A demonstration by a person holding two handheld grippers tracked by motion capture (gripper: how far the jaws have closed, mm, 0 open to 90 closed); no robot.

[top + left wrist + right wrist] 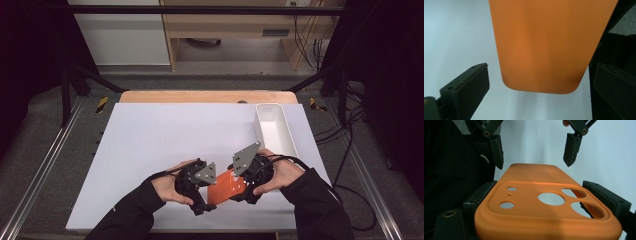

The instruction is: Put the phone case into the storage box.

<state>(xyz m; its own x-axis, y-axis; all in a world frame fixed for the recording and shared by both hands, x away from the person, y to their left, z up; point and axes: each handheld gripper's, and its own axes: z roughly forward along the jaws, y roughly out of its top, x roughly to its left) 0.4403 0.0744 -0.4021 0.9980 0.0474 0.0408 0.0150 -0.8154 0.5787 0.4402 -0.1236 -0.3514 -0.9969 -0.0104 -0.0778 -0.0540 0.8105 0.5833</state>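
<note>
Near table's front edge, right gripper [549, 202] clamping orange phone case [544, 202], left gripper [536, 85] jaws apart.

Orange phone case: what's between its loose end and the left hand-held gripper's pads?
Nothing: in the left gripper view, the orange phone case hangs between open pads, bare white table behind.

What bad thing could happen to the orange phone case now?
The right gripper pinches the orange phone case only at its camera-hole end, so the long free end might sag or slip out and drop onto the white table. The left gripper is open around that free end without touching it; if it shuts off-centre, it might twist the soft-looking case. The two grippers are also very close together and could bump.
</note>
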